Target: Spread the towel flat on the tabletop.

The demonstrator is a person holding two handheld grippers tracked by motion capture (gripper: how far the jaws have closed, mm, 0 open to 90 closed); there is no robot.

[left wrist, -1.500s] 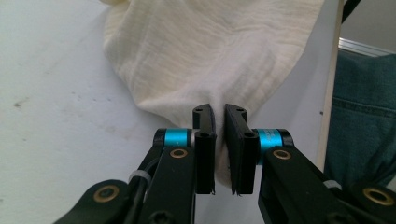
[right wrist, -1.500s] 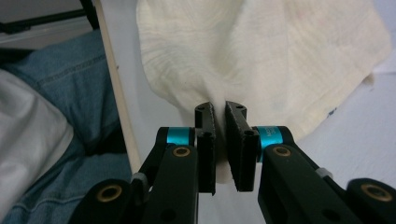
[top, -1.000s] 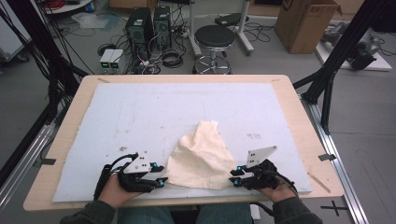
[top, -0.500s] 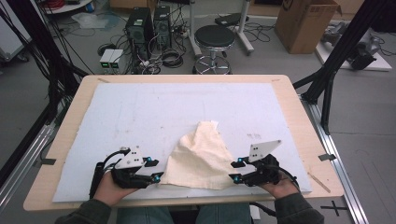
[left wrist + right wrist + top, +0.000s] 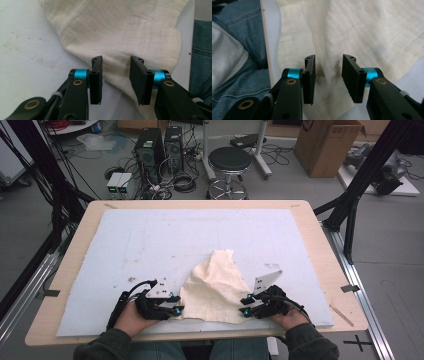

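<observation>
**Cream cloth on padded bench, flanked by two hand-held grippers**

Item 1. Cloth [image 5: 216,287]: cream, loosely woven, crumpled. It lies on the near middle of the bench, narrowing to a point on the far side and spreading wide toward the person. Its near edge sits close to the front edge of the white mat [image 5: 150,240].

Item 2. Left gripper [image 5: 175,308]: held in the person's left hand [image 5: 131,316], at the cloth's near left corner. In the left gripper view its jaws stand spread apart, one on each side of the cloth's folded edge, which passes through the gap. Nothing is pinched. Whether the jaws touch the fabric cannot be told.

Item 3. Right gripper [image 5: 243,306]: held in the right hand [image 5: 287,317], at the cloth's near right corner. In the right gripper view its jaws are likewise spread, with a raised fold of cloth lying between them, not clamped. Blue denim shows at that view's left, beyond the mat's edge.

Item 4. Bench [image 5: 325,250]: light wood, carrying the white mat, which bears small dark specks at its left.

Item 5. Surroundings: a black stool [image 5: 229,160] and a cardboard box [image 5: 327,142] on the floor beyond the bench.
</observation>
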